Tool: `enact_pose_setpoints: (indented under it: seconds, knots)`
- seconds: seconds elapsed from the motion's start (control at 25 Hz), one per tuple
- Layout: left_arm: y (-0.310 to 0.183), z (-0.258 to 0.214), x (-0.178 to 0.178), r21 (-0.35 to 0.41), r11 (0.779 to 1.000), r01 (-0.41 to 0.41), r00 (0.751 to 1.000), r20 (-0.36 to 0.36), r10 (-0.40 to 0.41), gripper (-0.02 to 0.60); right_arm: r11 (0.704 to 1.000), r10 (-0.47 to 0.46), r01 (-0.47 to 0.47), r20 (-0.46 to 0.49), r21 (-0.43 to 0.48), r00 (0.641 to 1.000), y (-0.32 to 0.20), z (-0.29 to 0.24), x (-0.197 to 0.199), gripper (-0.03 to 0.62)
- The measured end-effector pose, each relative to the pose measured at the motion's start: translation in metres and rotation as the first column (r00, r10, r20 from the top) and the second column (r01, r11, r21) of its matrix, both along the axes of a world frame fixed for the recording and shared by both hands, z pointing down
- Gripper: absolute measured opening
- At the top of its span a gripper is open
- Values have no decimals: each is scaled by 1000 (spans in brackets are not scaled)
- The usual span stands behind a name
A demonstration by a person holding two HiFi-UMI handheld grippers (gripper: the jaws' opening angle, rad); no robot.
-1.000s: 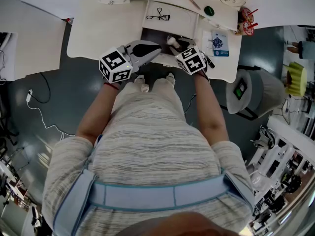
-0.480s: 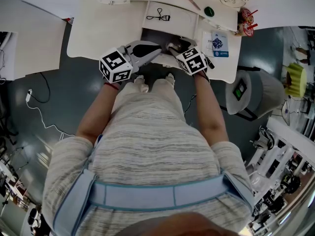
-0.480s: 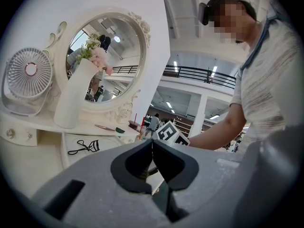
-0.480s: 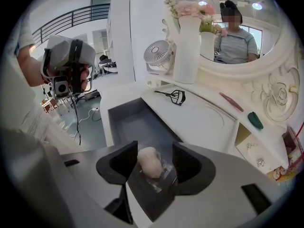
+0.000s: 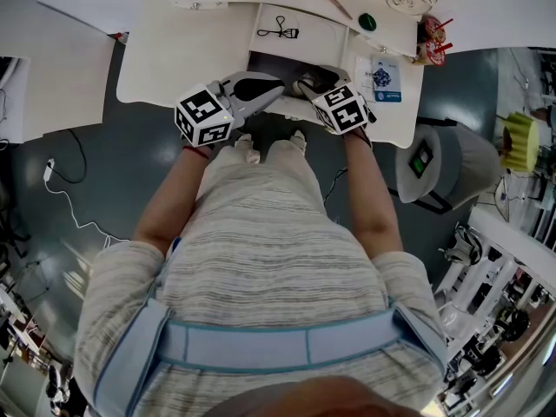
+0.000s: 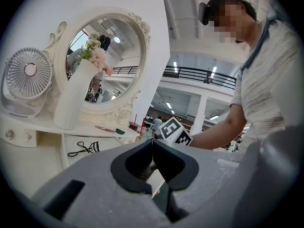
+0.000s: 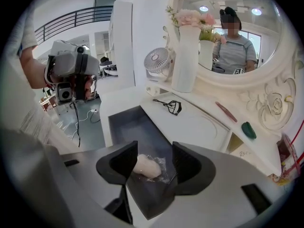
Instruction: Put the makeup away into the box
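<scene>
The person stands at a white dressing table (image 5: 174, 50) with a claw in each hand. The right claw (image 7: 154, 156) hangs over the open drawer (image 7: 126, 125) with its jaws wide apart and nothing gripped. Seen straight through that gap, a pale makeup sponge (image 7: 146, 166) in crinkled clear wrap lies on the drawer's dark floor, nearer the jaw on the side of the person's left hand. Whether it touches that jaw I cannot tell.

Beyond the right claw's tips, on the white top behind the drawer, lies a black eyelash curler (image 7: 171, 105). Further out from the claw and off to its right, a thin pink stick (image 7: 227, 112) and a small green piece (image 7: 248, 130) rest on the shelf under the oval mirror (image 7: 228, 32). A tall white vase (image 7: 186, 58) stands ahead of the claw with a small fan (image 7: 156, 61) just beside it.

The left claw (image 6: 152, 144) is held level at the front edge of the table, to the left of the right claw (image 5: 306, 82) and close by it. Its jaws are pressed together at the tips with nothing between them. From above, the left claw (image 5: 278, 92) points toward the drawer (image 5: 274, 62)
</scene>
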State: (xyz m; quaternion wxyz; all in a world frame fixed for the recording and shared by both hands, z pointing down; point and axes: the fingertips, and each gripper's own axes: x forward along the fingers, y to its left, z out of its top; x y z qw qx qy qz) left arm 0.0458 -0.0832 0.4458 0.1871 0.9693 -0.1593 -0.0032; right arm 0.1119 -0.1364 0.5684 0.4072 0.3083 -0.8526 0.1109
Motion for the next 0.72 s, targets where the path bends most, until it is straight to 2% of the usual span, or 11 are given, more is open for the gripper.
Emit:
enact_pose_setpoints:
  seconds: [0.72]
  knots:
    - [-4, -3, -2, 4, 1000, 10, 1000, -12, -10, 15, 986, -80, 86, -53, 143, 995, -54, -59, -9, 198]
